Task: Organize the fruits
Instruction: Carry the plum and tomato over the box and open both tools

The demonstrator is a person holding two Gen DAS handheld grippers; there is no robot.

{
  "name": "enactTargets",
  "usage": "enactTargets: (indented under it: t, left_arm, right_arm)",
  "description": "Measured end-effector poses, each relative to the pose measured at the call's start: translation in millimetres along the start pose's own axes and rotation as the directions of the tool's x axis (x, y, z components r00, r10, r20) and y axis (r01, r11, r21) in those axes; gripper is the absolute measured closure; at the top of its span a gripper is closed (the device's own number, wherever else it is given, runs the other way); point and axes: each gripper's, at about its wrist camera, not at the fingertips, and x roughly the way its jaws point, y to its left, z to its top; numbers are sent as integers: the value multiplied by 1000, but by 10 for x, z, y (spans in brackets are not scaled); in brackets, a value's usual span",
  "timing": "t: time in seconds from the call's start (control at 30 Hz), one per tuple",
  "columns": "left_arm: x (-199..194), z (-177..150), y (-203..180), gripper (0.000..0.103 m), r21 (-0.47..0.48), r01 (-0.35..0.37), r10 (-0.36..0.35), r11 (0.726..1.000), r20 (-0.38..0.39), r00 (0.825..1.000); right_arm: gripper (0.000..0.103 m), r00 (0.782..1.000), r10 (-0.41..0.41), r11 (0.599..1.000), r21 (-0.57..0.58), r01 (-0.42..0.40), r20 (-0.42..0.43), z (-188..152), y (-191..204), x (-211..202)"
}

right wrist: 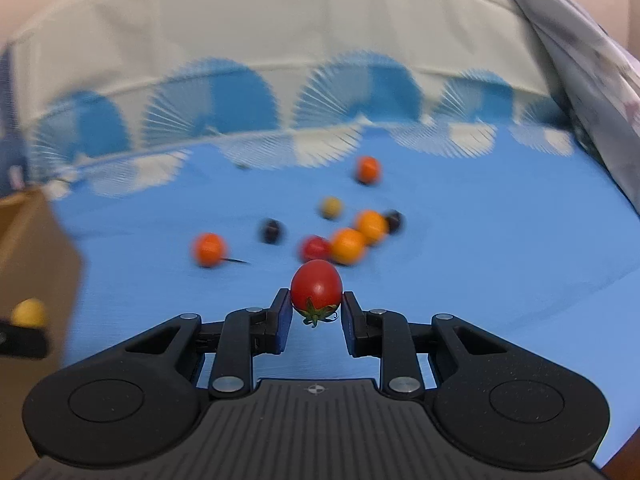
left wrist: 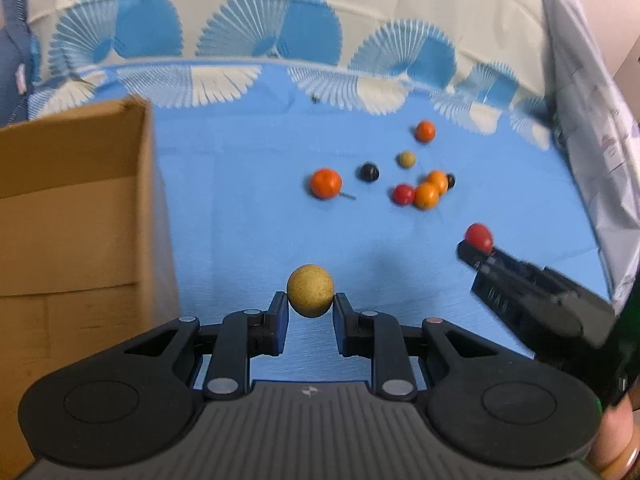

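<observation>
My left gripper [left wrist: 310,307] is shut on a round yellow-brown fruit [left wrist: 310,289] and holds it above the blue cloth, just right of a cardboard box [left wrist: 76,216]. My right gripper [right wrist: 316,309] is shut on a red cherry tomato [right wrist: 316,285] with a green stem; it also shows in the left wrist view [left wrist: 479,237] at the right. Several small fruits lie loose on the cloth ahead: an orange one with a stalk [left wrist: 326,183], a dark one [left wrist: 368,172], a red one [left wrist: 403,194], two orange ones [left wrist: 427,195] touching, a yellow-brown one [left wrist: 407,159], and a far orange one [left wrist: 425,131].
The blue cloth [left wrist: 248,216] covers the surface, with a fan-patterned border [left wrist: 256,36] rising at the back. A grey patterned fabric [left wrist: 592,128] hangs at the right edge. The box also shows at the left of the right wrist view [right wrist: 36,256].
</observation>
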Motion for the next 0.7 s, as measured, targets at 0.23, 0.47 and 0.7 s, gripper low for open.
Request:
enactTargets:
  t: [0.23, 0.47, 0.7]
  left_arm:
    - [-690, -115, 414, 77, -61, -17, 22, 998, 80, 997]
    - [-1202, -338, 1112, 77, -158, -22, 41, 987, 115, 993]
    - [-1338, -544, 1887, 77, -290, -53, 78, 956, 74, 994]
  right_arm:
    - [75, 986, 161, 984, -78, -158, 43, -53, 683, -763]
    - [75, 952, 303, 946, -132, -296, 35, -110, 1405, -1231]
    - [75, 923, 384, 901, -210, -380, -19, -222, 2037, -1333]
